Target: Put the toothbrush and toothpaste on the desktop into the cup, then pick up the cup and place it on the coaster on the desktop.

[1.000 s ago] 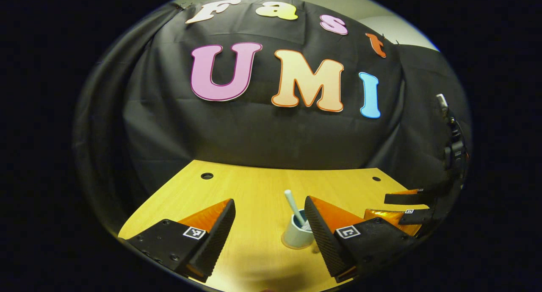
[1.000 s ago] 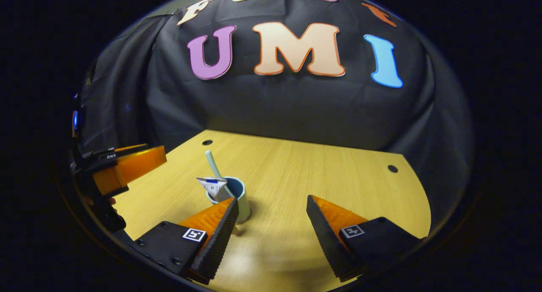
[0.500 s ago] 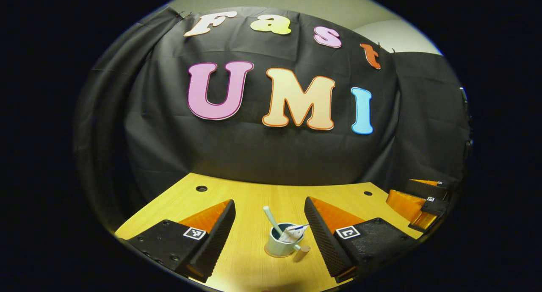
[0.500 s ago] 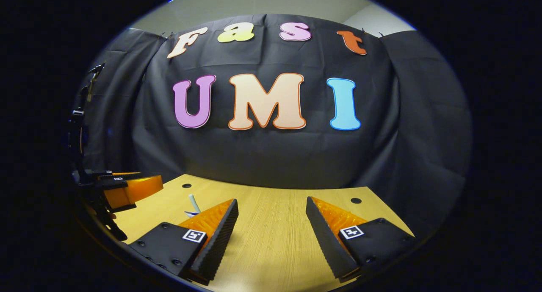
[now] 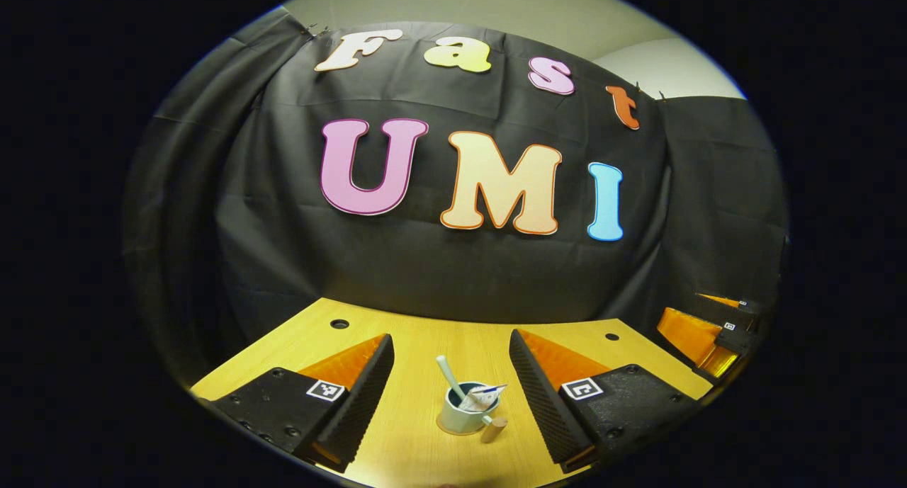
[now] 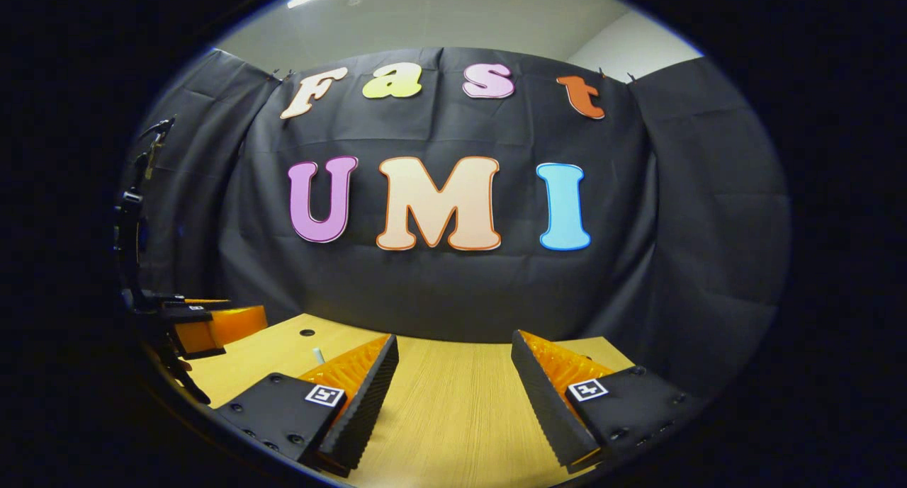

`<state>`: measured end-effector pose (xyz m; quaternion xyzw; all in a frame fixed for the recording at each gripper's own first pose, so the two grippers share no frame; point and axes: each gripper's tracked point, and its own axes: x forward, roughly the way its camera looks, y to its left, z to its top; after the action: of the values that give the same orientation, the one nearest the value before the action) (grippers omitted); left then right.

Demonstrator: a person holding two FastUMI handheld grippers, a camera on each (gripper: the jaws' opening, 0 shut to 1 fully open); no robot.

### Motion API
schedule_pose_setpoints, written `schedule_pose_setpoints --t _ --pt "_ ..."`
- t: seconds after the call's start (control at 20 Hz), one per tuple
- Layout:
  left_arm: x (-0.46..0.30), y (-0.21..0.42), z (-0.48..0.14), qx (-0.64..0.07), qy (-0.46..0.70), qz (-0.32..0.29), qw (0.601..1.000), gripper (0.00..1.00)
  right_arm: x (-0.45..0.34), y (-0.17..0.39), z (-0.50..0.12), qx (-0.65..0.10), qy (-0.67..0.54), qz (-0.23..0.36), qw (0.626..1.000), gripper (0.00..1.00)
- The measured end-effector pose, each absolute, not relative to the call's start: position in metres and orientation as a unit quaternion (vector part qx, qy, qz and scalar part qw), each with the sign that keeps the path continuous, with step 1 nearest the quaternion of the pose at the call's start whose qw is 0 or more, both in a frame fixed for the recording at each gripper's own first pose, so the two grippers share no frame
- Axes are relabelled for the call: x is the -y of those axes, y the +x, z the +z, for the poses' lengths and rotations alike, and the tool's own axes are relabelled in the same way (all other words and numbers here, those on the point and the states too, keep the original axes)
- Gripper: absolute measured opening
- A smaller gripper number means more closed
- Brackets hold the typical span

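A pale cup (image 5: 462, 416) stands on the wooden desktop (image 5: 418, 445), in the left gripper view, ahead of my open left gripper (image 5: 451, 337) and apart from both fingers. A light toothbrush (image 5: 449, 373) leans out of it to the left, and a white toothpaste tube (image 5: 486, 396) sticks out on the right. A small tan knob (image 5: 494, 429) sits at the cup's right side. My right gripper (image 6: 453, 338) is open over bare desktop (image 6: 453, 417). Its left finger hides the cup, with just the toothbrush tip (image 6: 318, 354) peeking out.
Black cloth walls close the desk at the back and sides. Small round holes (image 5: 339, 324) (image 6: 307, 332) mark the desktop's far corners. The right gripper (image 5: 708, 332) shows at the right edge of the left gripper view, the left gripper (image 6: 212, 325) at the left edge of the right gripper view.
Both grippers drew back and tilted up. The cup went from beside the left gripper's right finger to between its fingers. In the right gripper view it slipped behind the left finger.
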<state>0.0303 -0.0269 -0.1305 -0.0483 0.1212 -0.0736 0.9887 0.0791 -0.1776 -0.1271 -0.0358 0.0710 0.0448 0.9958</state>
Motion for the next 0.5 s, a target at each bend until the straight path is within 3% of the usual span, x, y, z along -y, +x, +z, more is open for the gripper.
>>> schedule_pose_setpoints --t 0.5 --pt "0.033 0.033 -0.106 -0.095 -0.037 -0.087 0.991 0.94 0.199 0.075 -0.102 -0.051 -0.029 0.011 0.998 0.99"
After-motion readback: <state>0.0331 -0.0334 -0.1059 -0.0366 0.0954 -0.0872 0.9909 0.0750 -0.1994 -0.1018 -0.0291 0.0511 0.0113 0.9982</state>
